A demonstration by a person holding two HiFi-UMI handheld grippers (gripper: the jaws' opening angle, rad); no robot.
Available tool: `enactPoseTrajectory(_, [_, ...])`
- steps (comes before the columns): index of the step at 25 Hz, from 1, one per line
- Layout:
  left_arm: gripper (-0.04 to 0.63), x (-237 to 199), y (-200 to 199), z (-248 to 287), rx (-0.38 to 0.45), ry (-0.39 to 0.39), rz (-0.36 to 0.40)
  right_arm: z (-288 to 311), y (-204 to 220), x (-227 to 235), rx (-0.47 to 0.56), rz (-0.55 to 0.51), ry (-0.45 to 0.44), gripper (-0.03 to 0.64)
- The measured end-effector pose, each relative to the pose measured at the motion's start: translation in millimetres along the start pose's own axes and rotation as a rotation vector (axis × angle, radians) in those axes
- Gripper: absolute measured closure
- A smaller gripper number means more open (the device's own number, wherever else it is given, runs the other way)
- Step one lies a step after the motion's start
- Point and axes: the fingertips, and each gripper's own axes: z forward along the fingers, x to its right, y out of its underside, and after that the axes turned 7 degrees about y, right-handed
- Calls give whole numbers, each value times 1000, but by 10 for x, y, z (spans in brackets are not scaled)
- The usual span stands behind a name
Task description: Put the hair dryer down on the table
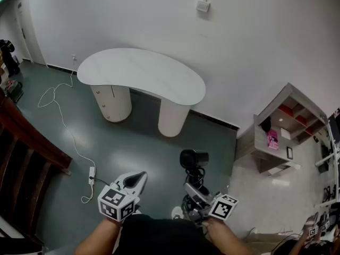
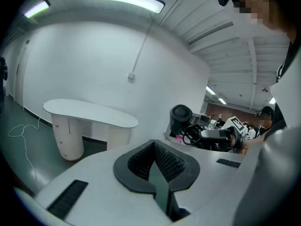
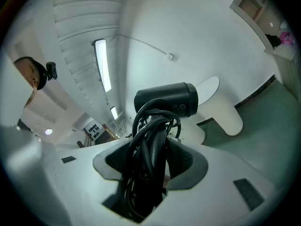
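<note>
One hair dryer in right gripper

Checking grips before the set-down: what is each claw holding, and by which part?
The right claw grips the hair dryer by its cord-wrapped handle; the left claw holds nothing.

White table on grey floor

A thin white cable trails across the grey-green floor to a power strip. Dark wooden furniture stands left, an open shelf unit right.
</note>
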Motion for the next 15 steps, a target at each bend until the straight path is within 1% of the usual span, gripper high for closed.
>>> enactPoseTrajectory(11, [584,3,-4,-10,4,10,2,7,0,-74,-9,-59,-2,408])
enactPoseTrajectory(15, [584,-65,25,-37,-8,18,11,65,10,-181,-6,-64,-33,408])
